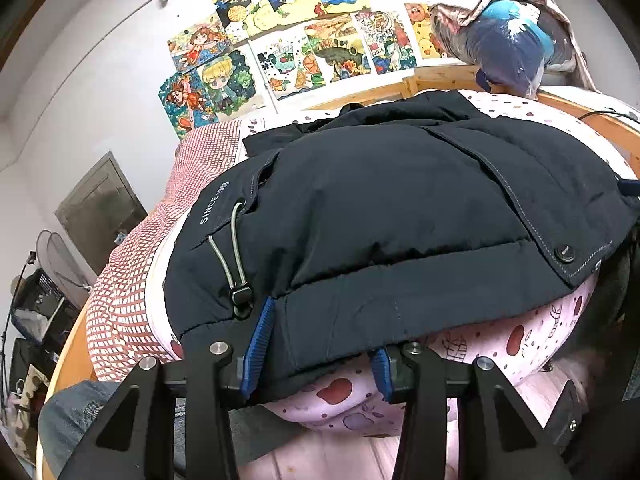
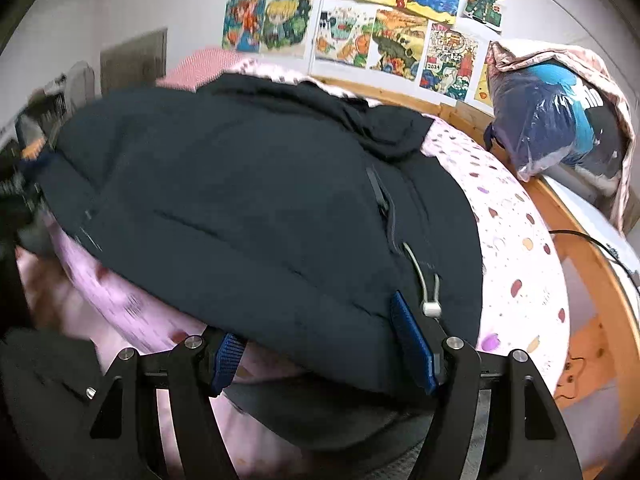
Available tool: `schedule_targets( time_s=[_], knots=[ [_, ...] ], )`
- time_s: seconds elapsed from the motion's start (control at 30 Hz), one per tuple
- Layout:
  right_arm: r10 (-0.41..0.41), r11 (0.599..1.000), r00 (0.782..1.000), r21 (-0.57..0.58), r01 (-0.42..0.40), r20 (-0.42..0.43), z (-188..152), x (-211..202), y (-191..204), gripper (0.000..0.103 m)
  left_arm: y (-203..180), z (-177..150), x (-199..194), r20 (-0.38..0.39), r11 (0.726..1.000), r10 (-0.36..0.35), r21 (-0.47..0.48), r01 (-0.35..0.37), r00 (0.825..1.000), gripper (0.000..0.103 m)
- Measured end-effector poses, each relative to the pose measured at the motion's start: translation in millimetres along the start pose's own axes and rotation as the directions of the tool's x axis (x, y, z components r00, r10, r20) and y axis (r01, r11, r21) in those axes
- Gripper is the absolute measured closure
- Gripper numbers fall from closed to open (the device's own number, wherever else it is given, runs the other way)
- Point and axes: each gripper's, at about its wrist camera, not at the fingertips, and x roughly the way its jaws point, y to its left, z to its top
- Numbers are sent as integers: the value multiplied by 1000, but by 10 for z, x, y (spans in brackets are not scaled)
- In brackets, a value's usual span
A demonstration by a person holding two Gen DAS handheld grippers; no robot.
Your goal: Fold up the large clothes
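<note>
A dark navy padded jacket (image 1: 400, 208) lies spread over a bed with a pink spotted sheet (image 1: 520, 344). My left gripper (image 1: 320, 358) holds the jacket's thick hem near an elastic drawcord (image 1: 236, 264), one blue pad on top of the cloth and the other under its edge. In the right wrist view the same jacket (image 2: 248, 208) fills the middle. My right gripper (image 2: 322, 352) is shut on the hem beside a white cord stopper (image 2: 431, 309), with one pad above and one below. The padding keeps both pairs of jaws well apart.
A red checked blanket (image 1: 132, 280) lies at the bed's left. A bagged bundle of clothes (image 2: 560, 120) sits at the far right corner on the wooden bed frame (image 2: 592, 264). Drawings (image 1: 304, 44) cover the wall behind. Shelves and a fan (image 1: 56, 264) stand at the left.
</note>
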Motion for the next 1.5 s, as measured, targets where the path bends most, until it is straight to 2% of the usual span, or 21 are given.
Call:
schedule_targets(
  time_s=[0.1,0.13,0.17,0.23,0.3,0.33,0.37,0.53,0.67,0.77,0.87,1.03,1.27,1.5],
  knots=[
    [-19,1000,1000,3,19,-13,-52,3,1,40,-9,-4,13,0,1000,13,13,-13,1000,63],
    [-28,1000,1000,11,28,-6,-56,-9,-8,54,-15,-2,14,0,1000,16,16,-16,1000,63],
    [-30,999,1000,15,30,-2,-57,-23,-7,62,-30,4,12,1,1000,17,20,-17,1000,67],
    [-20,999,1000,28,20,20,-43,-69,-9,67,-25,12,-12,12,1000,17,20,-17,1000,73],
    [-7,999,999,48,5,45,-15,-124,-20,74,6,17,-51,30,1000,14,6,-14,999,83],
    [9,998,998,68,-13,56,-4,-151,-38,81,22,19,-73,40,1000,13,-1,-13,999,85],
    [23,995,997,92,-30,71,2,-180,-66,86,43,25,-108,55,1000,16,-12,-16,998,92],
    [36,986,982,152,-65,186,79,-451,-170,95,141,89,-374,158,998,5,-61,5,987,95],
    [50,973,966,204,-103,252,101,-681,-256,97,269,157,-662,218,994,-12,-101,35,976,96],
    [60,965,956,229,-129,288,83,-828,-269,98,388,188,-795,226,988,-42,-136,74,973,97],
    [57,970,936,204,-135,347,64,-1072,-196,99,500,188,-974,238,982,-55,-163,96,970,97],
    [60,970,915,192,-148,400,97,-1332,-189,99,661,205,-1147,256,977,-77,-174,124,964,97],
    [78,962,905,207,-178,418,279,-1288,-278,99,758,423,-1091,257,976,-101,-164,146,961,97],
    [81,961,887,202,-191,454,694,-1206,-377,99,879,842,-1011,272,964,-126,-192,182,954,97]
  ],
)
